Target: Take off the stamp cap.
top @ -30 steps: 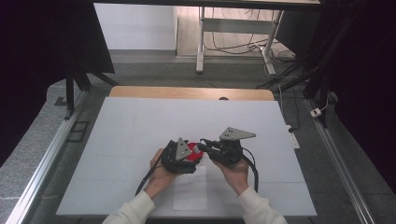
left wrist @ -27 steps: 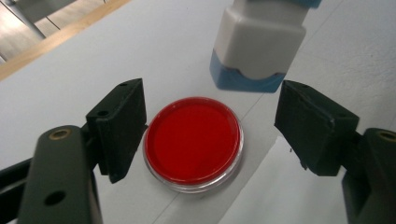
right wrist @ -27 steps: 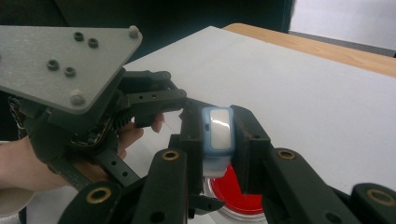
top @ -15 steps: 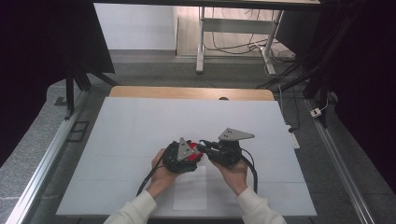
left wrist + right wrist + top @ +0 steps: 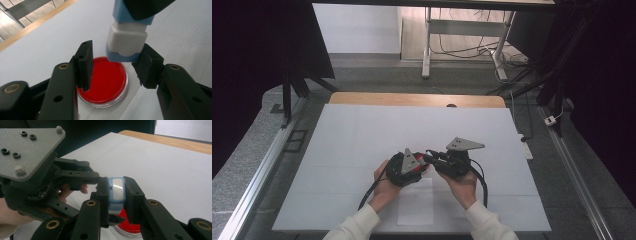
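Dish (image 5: 105, 80): round, shallow, clear rim, filled with flat bright red medium; glossy, no marks visible. Seen also as a red patch between the grippers in the high view (image 5: 421, 166).
Dish position: flat on a white sheet (image 5: 415, 205) on the bench (image 5: 362, 130), near the front edge, about midway between left and right edges.
Block (image 5: 117, 192): small, rectangular, pale blue body with a white face; rounded corners, white face catching a glare. In the left gripper view (image 5: 127, 40), white middle section with blue bands above and below.
Block position: held above the dish, lower end over the dish's far rim; contact with the dish not determinable.
Right gripper (image 5: 117, 195): clamped on the block, one jaw on each narrow side, white face turned toward the camera. Held in the right hand (image 5: 461, 186), grey plate on top.
Left gripper (image 5: 115, 67): jaws spread, nothing between the pads; one jaw over the dish's near-left part, the other just beside the block's lower end. Touching or not: cannot tell. Held in the left hand (image 5: 384, 190), cable trailing toward the front edge.
Grippers, relative: jaw tips facing each other, close together over the dish.
Sleeves: white, entering from the front edge.
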The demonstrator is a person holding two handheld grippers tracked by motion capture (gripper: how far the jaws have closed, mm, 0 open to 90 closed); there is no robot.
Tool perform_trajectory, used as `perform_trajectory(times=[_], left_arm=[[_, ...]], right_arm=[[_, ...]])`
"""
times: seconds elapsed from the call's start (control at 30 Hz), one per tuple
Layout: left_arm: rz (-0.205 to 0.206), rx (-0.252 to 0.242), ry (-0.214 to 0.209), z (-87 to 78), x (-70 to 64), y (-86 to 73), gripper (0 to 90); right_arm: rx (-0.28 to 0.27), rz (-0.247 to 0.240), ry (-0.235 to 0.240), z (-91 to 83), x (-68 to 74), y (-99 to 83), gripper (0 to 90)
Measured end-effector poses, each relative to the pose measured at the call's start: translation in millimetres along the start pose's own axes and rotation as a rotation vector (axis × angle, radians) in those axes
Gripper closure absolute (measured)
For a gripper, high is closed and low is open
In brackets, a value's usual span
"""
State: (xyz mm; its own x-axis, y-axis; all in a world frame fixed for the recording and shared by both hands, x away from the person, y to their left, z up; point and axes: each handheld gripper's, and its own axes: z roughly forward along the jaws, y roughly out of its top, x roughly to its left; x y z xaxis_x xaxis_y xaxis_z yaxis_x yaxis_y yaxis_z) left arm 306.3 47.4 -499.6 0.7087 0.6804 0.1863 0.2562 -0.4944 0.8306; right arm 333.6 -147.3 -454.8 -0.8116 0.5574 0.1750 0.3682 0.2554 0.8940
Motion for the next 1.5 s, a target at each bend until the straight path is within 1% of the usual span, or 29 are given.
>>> perform_trajectory(times=[0.27, 0.47, 0.6, 0.87, 0.97, 1.07, 1.17, 1.33, 1.43, 1.5], left_arm=[[0.015, -0.003, -0.006, -0.6, -1.3, 0.1, 58.0], [0.045, -0.001, -0.001, -1.3, -2.7, 0.4, 61.6], [0.051, 0.0, -0.001, -1.4, -3.3, 0.2, 63.1], [0.056, 0.001, 0.002, -0.6, -4.3, -0.6, 63.7], [0.065, 0.002, 0.003, -0.6, -4.7, -0.8, 64.1], [0.083, 0.008, 0.012, -1.2, -4.8, -0.9, 64.8], [0.092, 0.016, 0.01, -1.0, -5.2, -1.2, 65.1], [0.097, 0.019, 0.016, -0.5, -5.6, -2.5, 65.3], [0.091, 0.014, 0.018, -0.8, -5.7, -3.2, 65.3], [0.079, 0.008, 0.018, -1.1, -5.6, -3.9, 65.4]], right_arm=[[-0.007, 0.011, 0.001, 0.0, -1.1, -0.9, 75.0], [-0.007, 0.02, -0.003, -0.4, -2.9, -1.2, 75.0], [-0.008, 0.024, -0.003, -0.4, -3.7, -1.6, 75.0], [-0.006, 0.028, -0.004, 0.0, -3.5, -2.3, 75.0], [-0.004, 0.03, -0.004, 0.2, -3.7, -2.5, 75.0], [-0.006, 0.03, -0.005, 0.2, -3.4, -2.6, 75.0], [-0.002, 0.025, -0.007, 0.9, -3.0, -3.1, 75.0], [0.002, 0.025, -0.009, 2.0, -2.6, -4.3, 75.1], [-0.001, 0.023, -0.012, 2.1, -2.1, -4.6, 75.0], [-0.003, 0.021, -0.013, 1.9, -1.8, -4.7, 75.1]])
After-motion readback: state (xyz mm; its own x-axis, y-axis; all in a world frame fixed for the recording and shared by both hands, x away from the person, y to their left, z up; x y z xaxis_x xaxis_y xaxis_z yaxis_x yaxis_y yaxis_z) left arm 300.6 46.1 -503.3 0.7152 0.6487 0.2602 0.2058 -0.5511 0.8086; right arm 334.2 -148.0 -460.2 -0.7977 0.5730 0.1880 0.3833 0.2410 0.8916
